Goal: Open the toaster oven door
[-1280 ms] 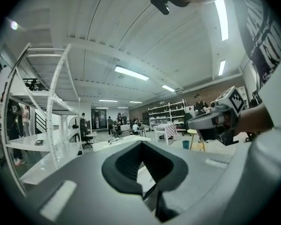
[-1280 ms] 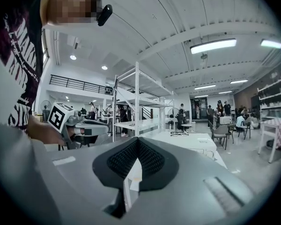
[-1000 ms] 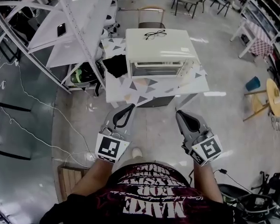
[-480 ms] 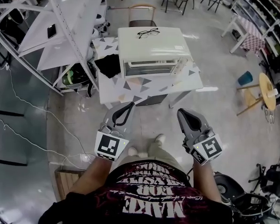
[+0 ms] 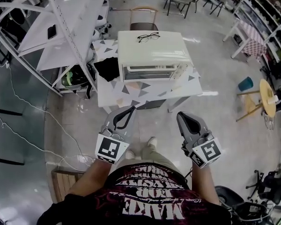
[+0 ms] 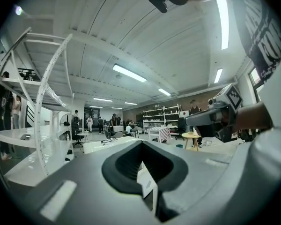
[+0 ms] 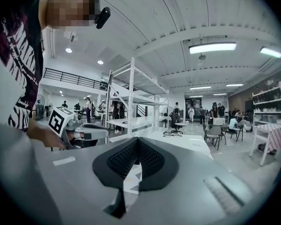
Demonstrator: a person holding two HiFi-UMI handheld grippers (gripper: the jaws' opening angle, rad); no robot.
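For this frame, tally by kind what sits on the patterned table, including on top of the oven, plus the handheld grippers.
Toaster oven: 1
Pair of glasses: 1
Black cloth: 1
Grippers: 2 (left gripper, right gripper)
Total: 5

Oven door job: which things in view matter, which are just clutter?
For the job:
- toaster oven, door closed
- left gripper and right gripper, jaws together, both empty and well short of the oven

Lying about:
- glasses on the oven top
- black cloth on the table
- blue bucket on the floor
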